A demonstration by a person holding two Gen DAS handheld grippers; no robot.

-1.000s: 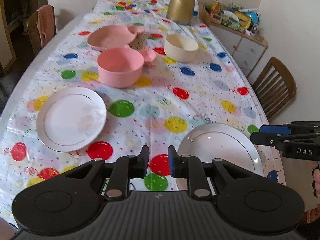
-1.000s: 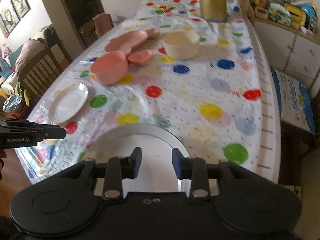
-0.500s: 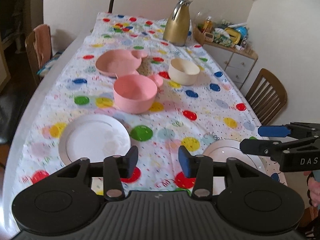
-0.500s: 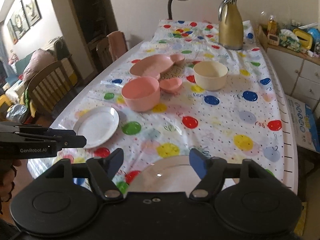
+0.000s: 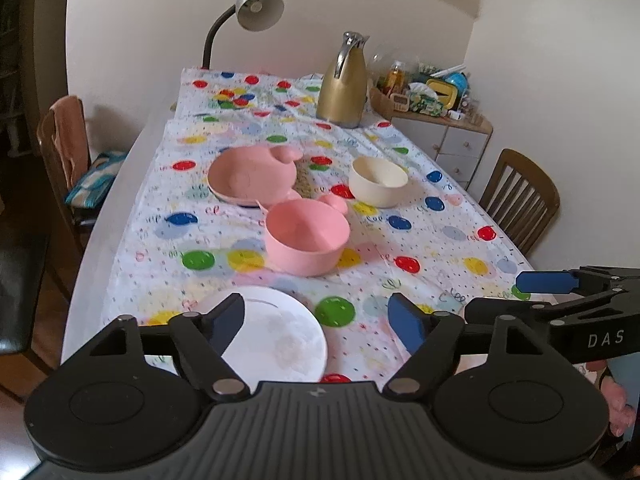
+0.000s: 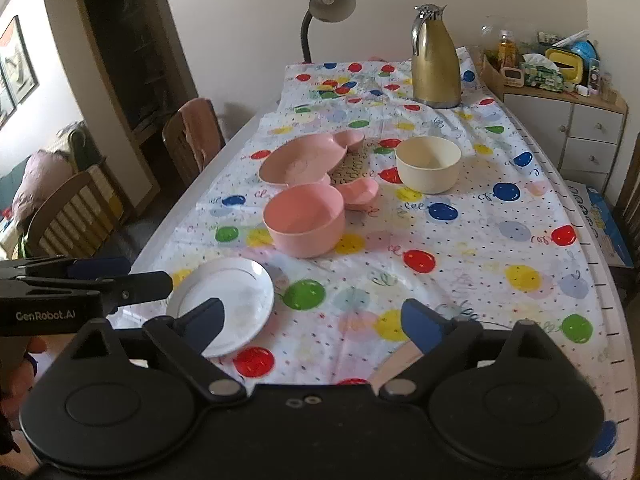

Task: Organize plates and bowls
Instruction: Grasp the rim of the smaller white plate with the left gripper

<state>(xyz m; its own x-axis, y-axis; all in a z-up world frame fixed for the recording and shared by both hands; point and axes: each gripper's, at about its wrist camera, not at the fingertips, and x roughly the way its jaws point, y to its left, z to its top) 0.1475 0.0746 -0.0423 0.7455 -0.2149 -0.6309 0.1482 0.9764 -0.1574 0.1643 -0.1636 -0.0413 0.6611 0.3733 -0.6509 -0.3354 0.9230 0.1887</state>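
**Both grippers spread and empty, dishes not yet gathered**

The left gripper (image 5: 316, 320) and the right gripper (image 6: 312, 320) hang over the near end of the table, each with its jaws having just been opening and now spread wide, nothing between them. The step in hand looks like the approach before a first pick.

Taking the pink bowl (image 6: 305, 224) as landmark: the small white plate (image 6: 224, 304) lies nearer than it and to its left, just ahead of the left gripper and partly under its left finger in the left wrist view. A second white plate (image 6: 394, 368) shows only as a sliver below the right gripper's right finger, nearer still. Behind the pink bowl, touching or almost touching it, sits a small pink dish (image 6: 360, 192); farther back and left rests the pink eared plate (image 6: 304, 162). The cream bowl (image 6: 429, 164) stands behind and to the right, apart. Beyond all, the gold jug (image 6: 435, 60) stands at the table's far end.

The next move probably calls for lowering one gripper to a plate rim and closing on its edge; the thin rim may be hard to catch.
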